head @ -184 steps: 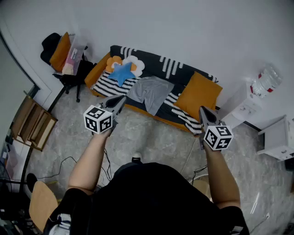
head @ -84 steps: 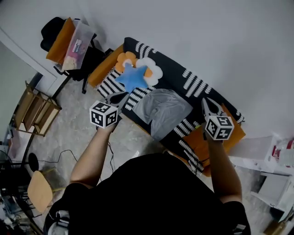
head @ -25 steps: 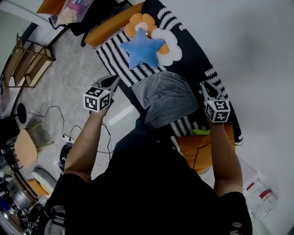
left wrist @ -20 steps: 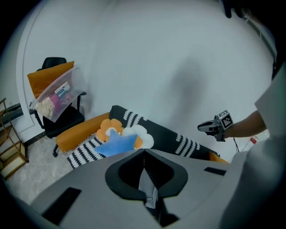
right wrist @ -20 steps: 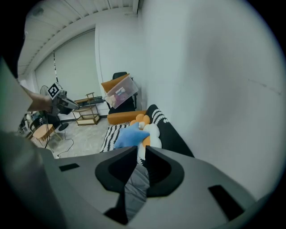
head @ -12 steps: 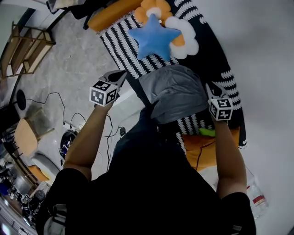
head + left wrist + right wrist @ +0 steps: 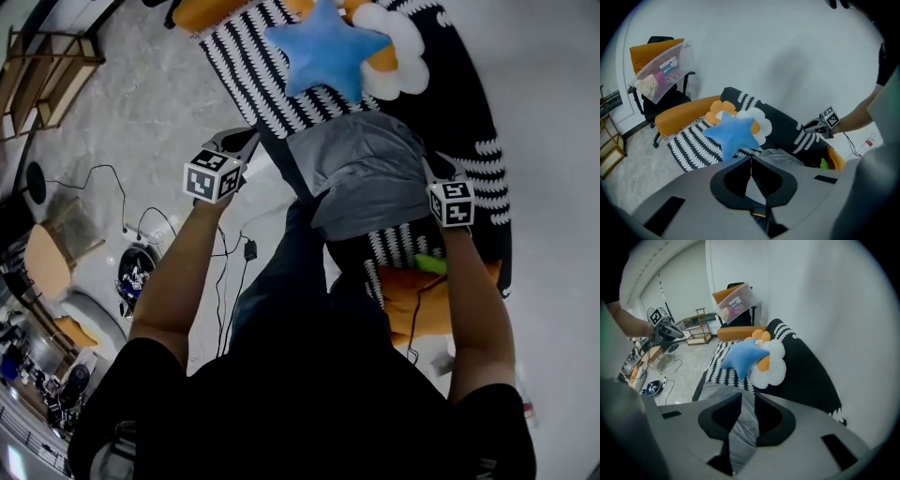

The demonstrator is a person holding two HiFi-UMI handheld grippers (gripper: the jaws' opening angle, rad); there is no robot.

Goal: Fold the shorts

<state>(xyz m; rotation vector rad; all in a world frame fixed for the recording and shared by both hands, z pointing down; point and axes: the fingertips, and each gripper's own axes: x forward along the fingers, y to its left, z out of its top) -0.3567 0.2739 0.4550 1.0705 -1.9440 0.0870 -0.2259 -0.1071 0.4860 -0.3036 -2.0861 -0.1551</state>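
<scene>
Left gripper (image 7: 251,137) at 9 o'clock of grey shorts (image 7: 364,178): shut tight, empty. Shorts spread flat, rumpled, on black patterned sofa (image 7: 473,103), at 6 o'clock of blue star cushion (image 7: 328,47). Right gripper (image 7: 422,155) at 3 o'clock: jaws partly apart, just opening, gripping nothing.

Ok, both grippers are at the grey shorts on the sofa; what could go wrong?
The left gripper is shut beside the shorts; unopened, it would likely shove cloth, not pinch it.
The right gripper's jaws have just been opening, shorts showing through the gap, ungripped; it may catch the striped sofa cover too.
The blue star cushion lies close to the shorts and could block a fold.
</scene>
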